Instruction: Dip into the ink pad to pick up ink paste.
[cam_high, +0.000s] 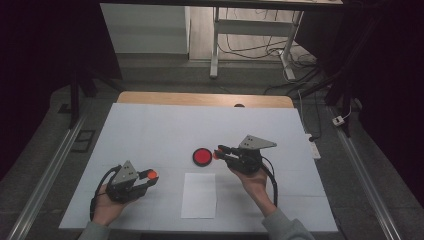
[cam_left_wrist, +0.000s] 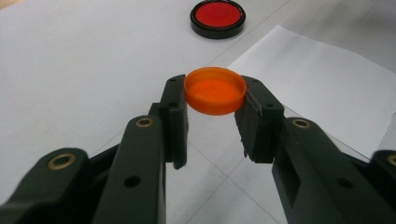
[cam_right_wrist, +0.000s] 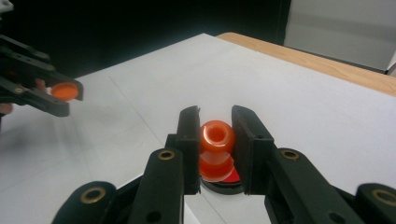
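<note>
A white-covered table (cam_high: 150, 130) bears a black-rimmed red dish (cam_high: 202, 156) and a paper sheet (cam_high: 199, 195).

Probably lab: dark curtains (cam_high: 40, 60), cabled floor (cam_high: 260, 50).

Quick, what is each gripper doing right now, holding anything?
Left gripper: closed on a round orange plastic cap.
Right gripper: closed on a small orange waisted plastic piece.
</note>
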